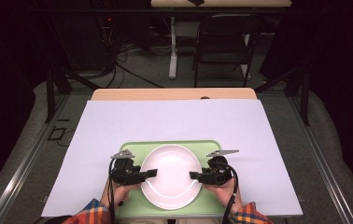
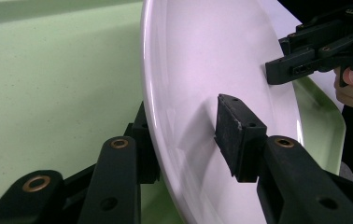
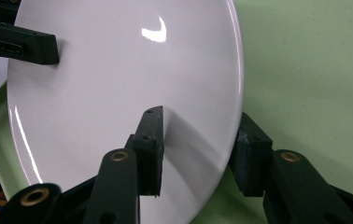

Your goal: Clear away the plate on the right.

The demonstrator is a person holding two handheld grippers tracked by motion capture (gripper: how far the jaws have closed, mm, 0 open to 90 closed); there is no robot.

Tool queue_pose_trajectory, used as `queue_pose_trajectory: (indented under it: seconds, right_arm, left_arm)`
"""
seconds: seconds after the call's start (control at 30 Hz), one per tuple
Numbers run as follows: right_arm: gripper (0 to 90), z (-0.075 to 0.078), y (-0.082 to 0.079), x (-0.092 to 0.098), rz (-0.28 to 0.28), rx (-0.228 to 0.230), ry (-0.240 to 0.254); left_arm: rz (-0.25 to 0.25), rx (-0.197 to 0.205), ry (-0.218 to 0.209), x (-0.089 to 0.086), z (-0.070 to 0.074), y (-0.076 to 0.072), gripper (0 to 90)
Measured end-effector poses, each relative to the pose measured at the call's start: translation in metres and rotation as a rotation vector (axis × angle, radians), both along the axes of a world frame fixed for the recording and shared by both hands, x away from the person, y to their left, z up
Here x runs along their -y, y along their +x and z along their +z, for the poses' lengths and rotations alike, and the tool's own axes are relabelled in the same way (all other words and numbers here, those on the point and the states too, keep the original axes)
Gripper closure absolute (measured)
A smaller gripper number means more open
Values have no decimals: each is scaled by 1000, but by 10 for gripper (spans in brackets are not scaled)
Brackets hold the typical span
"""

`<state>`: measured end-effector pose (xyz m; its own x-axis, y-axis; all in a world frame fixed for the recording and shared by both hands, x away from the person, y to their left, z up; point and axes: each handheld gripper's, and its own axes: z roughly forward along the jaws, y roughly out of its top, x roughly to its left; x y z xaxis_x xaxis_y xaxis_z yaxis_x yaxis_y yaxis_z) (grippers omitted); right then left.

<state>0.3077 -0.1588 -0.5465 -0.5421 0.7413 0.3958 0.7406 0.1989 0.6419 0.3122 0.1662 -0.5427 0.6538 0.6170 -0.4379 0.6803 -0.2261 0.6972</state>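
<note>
A white round plate [image 1: 171, 179] lies on a green tray [image 1: 132, 148] near the table's front edge. My left gripper [image 1: 152, 173] is at the plate's left rim and my right gripper [image 1: 194, 175] at its right rim, facing each other. In the left gripper view one jaw sits under the plate [image 2: 198, 60] and the other presses on its top face, shut on the rim. The right gripper view shows the same hold on the plate [image 3: 118, 70]: one pad on top, one beneath the rim. Each view also shows the opposite gripper at the far rim.
The tray rests on a white sheet [image 1: 174, 121] covering the wooden table [image 1: 174, 94]. A hand [image 1: 118, 191] in a plaid sleeve holds each gripper at the bottom edge. A dark folding chair [image 1: 223, 42] and another table's leg [image 1: 172, 46] stand beyond the table.
</note>
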Motion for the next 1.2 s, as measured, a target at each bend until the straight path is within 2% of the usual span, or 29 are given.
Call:
queue_pose_trajectory:
  seconds: [0.23,0.37,0.77,0.87,1.0,1.07,1.1,1.17,1.2]
  right_arm:
    - [579,-2,1,-1,-4,-7,-8]
    - [570,-5,2,-2,-4,-13,-17]
    - [569,-2,0,-3,-9,-9,-50]
    - [568,-2,0,-3,-10,-10,-53]
    - [565,-3,0,-4,-10,-12,-57]
    - [562,-3,0,-4,-12,-16,-66]
    - [560,-4,0,-4,-14,-19,-68]
    - [561,-4,0,-4,-17,-18,-62]
    - [556,-4,0,-4,-16,-20,-74]
  left_arm:
    - [9,-12,1,1,-3,1,605]
    - [6,-22,22,3,-5,3,580]
    - [1,-18,35,7,-8,7,530]
    - [0,-18,69,11,-10,8,480]
    - [4,-28,85,12,-12,9,439]
    - [22,-12,134,14,-12,9,388]
    - [20,-4,147,14,-13,9,389]
    - [21,0,153,15,-13,9,387]
    - [21,4,161,15,-12,9,383]
